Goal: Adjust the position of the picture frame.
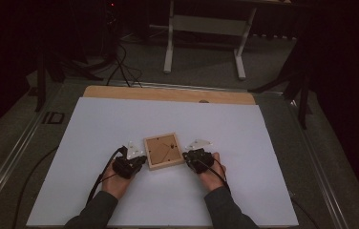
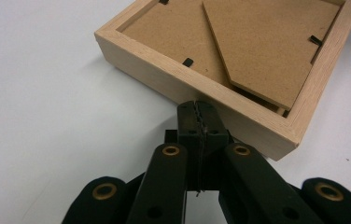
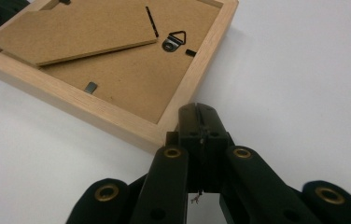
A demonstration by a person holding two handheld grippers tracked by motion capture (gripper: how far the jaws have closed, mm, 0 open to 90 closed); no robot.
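The left gripper (image 1: 141, 161) and right gripper (image 1: 187, 157) each have jaws pressed together, empty, tips against opposite sides of a wooden frame (image 1: 163, 150). The frame lies face down at the picture's centre on a white sheet (image 1: 96, 124), backing board (image 2: 239, 42) up.

high view: overhead, forward-down | claw views: close, low, opposite sides | shared: wooden frame (image 1: 163, 150)

Picture frame (image 1: 162, 151): pale wood rim, plain brown backing | left gripper (image 1: 139, 161) and right gripper (image 1: 188, 157): black, brass-ringed holes | desk (image 1: 120, 124): plain white
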